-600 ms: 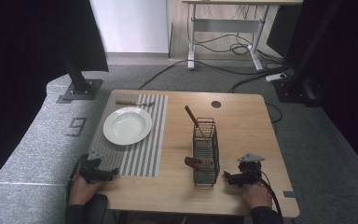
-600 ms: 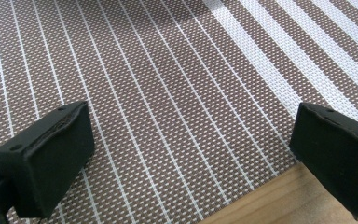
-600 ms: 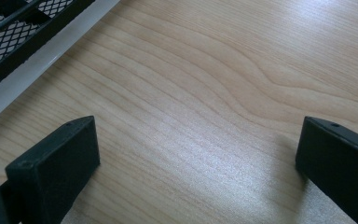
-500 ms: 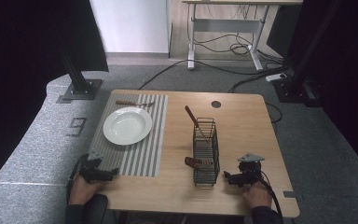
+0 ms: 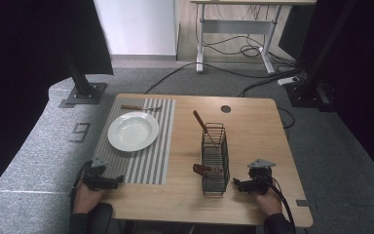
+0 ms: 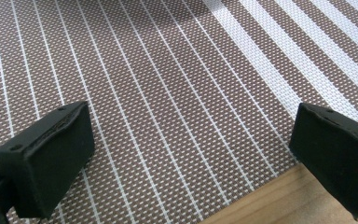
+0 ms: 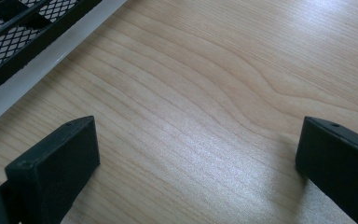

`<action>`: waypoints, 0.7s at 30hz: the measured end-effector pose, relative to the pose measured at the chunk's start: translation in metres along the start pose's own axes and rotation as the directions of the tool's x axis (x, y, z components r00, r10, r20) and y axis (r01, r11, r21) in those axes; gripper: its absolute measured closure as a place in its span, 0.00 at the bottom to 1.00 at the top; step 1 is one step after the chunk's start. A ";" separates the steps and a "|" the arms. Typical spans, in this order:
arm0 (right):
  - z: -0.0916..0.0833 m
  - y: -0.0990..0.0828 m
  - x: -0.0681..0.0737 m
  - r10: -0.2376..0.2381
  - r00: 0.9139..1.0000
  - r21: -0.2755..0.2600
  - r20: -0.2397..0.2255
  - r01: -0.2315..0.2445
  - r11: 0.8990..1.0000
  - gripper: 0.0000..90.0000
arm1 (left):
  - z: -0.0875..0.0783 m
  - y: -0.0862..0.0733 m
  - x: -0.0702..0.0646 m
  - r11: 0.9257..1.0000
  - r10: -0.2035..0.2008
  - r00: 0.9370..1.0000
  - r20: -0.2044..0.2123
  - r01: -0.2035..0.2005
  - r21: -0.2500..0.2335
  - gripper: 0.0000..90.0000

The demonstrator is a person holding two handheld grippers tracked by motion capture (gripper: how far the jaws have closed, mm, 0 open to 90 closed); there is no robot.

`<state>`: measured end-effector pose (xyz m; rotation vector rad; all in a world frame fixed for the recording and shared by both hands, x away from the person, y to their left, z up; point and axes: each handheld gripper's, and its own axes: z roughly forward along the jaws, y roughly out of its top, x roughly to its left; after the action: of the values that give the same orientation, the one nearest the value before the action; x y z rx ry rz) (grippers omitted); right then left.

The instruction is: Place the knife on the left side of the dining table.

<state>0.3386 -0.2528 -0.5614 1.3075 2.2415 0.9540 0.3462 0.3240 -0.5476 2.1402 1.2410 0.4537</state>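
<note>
Wooden table (image 5: 253,126) on grey carpet (image 5: 39,141); left gripper (image 5: 108,181) and right gripper (image 5: 239,185) gape, empty.

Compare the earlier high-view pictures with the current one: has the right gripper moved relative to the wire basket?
No. The right gripper sits at the same spot beside the wire basket, near the table's front edge, jaws open.

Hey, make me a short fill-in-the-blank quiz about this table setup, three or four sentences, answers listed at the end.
1. The round white plate rests on the striped ____.
2. Both the left gripper and the right gripper have their jaws ____.
3. The black wire mesh basket stands nearer the ____ gripper.
4. A brown-handled utensil lies on the mat beyond the ____.

Missing words: placemat; open; right; plate
</note>
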 end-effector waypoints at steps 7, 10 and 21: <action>0.000 0.000 0.000 0.001 1.000 0.000 0.002 -0.001 1.000 0.00 | -0.001 0.001 0.002 1.000 -0.025 1.000 0.013 0.025 -0.008 0.00; 0.000 0.000 0.000 0.002 1.000 -0.001 0.002 -0.002 1.000 0.00 | -0.001 0.001 0.002 0.999 -0.035 0.999 0.014 0.035 -0.012 0.00; 0.000 0.000 0.000 0.002 1.000 -0.001 0.002 -0.002 1.000 0.00 | -0.003 0.006 -0.001 1.000 -0.013 1.000 0.012 0.013 -0.016 0.03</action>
<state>0.3384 -0.2525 -0.5615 1.3099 2.2385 0.9531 0.3480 0.3224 -0.5418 2.1171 1.2395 0.4435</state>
